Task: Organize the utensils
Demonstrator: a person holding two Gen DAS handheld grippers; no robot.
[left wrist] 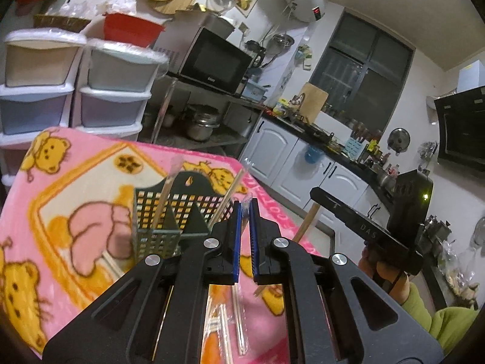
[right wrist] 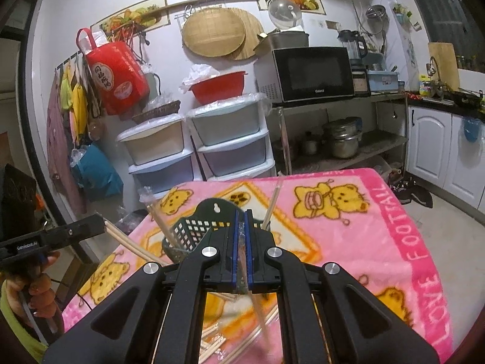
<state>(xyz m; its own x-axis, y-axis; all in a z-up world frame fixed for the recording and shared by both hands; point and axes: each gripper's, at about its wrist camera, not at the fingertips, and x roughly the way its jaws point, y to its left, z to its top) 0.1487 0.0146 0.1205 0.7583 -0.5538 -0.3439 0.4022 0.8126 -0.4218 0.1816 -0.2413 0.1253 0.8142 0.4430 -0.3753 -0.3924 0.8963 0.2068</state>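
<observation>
A black mesh utensil holder (left wrist: 169,212) (right wrist: 194,230) stands on the pink bear blanket (left wrist: 75,182) (right wrist: 348,227), with wrapped chopsticks (left wrist: 165,194) leaning in it. My left gripper (left wrist: 245,204) hangs just right of the holder, shut on chopsticks in a clear wrapper (left wrist: 247,200). From the right wrist view it (right wrist: 101,221) holds a wooden pair (right wrist: 130,242) slanting down. My right gripper (right wrist: 241,214) is above the holder's near side, shut on wrapped chopsticks (right wrist: 260,315) that hang below it. It (left wrist: 313,192) shows at the right with a wooden stick (left wrist: 306,224).
Several loose chopsticks (left wrist: 239,318) (right wrist: 212,342) lie on the blanket near me. Plastic drawer units (right wrist: 212,151) and a metal shelf with a microwave (right wrist: 312,72) stand behind the table. White cabinets (right wrist: 430,148) line the right. The table's far edge (right wrist: 272,176) is close behind the holder.
</observation>
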